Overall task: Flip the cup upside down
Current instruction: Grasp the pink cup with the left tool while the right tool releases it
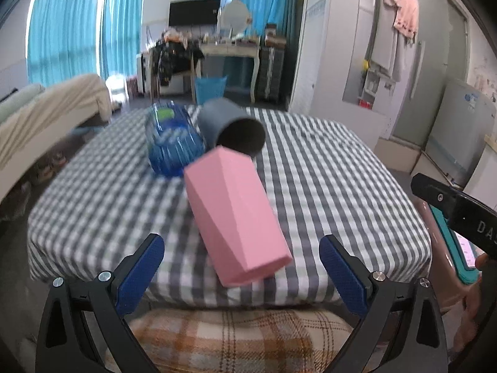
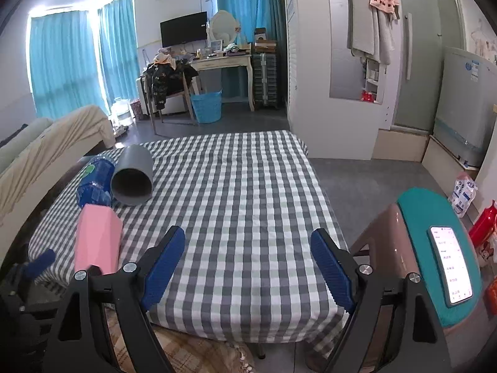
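A pink faceted cup (image 1: 236, 214) lies on its side on the checked tablecloth (image 1: 326, 186), its flat end toward me. Behind it a grey cup (image 1: 233, 129) lies on its side with its open mouth facing me, and a blue plastic bottle (image 1: 172, 141) lies to its left. My left gripper (image 1: 242, 275) is open just in front of the pink cup, not touching it. In the right wrist view the pink cup (image 2: 98, 239), grey cup (image 2: 133, 175) and bottle (image 2: 94, 180) lie at the left. My right gripper (image 2: 248, 267) is open and empty over the table's front.
A brown stool with a teal cushion (image 2: 431, 248) and a phone (image 2: 450, 264) stands right of the table. A red bottle (image 2: 483, 222) stands on the floor beyond it. A bed (image 2: 46, 143) lies to the left. A plaid-covered seat (image 1: 223, 342) is below the table's front edge.
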`<state>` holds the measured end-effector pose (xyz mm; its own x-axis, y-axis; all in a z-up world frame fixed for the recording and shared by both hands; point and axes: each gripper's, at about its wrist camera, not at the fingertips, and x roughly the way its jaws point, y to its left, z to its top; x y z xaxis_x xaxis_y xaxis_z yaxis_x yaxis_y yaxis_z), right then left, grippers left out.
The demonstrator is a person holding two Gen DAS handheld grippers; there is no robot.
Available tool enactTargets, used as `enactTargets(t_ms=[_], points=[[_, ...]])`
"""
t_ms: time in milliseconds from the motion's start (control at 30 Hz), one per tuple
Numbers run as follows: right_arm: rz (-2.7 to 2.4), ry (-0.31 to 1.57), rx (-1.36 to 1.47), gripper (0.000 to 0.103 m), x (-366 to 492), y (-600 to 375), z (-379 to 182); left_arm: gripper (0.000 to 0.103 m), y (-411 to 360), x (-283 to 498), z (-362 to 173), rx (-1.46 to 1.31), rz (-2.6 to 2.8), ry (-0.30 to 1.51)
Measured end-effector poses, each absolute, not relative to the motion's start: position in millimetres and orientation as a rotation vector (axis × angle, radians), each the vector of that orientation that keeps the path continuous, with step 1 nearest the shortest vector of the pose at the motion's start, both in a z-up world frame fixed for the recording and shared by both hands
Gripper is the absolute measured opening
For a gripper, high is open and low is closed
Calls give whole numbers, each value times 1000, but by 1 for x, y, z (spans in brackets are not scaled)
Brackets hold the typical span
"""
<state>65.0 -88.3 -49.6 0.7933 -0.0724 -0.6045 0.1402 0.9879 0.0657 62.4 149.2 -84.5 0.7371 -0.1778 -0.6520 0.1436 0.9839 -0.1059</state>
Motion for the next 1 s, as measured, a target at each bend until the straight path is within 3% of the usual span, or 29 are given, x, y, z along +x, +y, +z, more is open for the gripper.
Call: enactTargets(t_ms=[133, 200, 367, 1000], points=[[-107, 656, 126, 83, 64, -92, -57, 95, 149, 63, -89, -47, -181, 728], [-107, 657, 129, 83, 63, -95, -62, 74, 149, 67, -94, -43, -186, 751], [-94, 669, 130, 83, 64, -93, -68, 66, 149, 74, -101, -65, -214, 786], [-91, 668, 117, 83, 65, -83, -72, 57, 169, 69, -57, -39, -218, 673]])
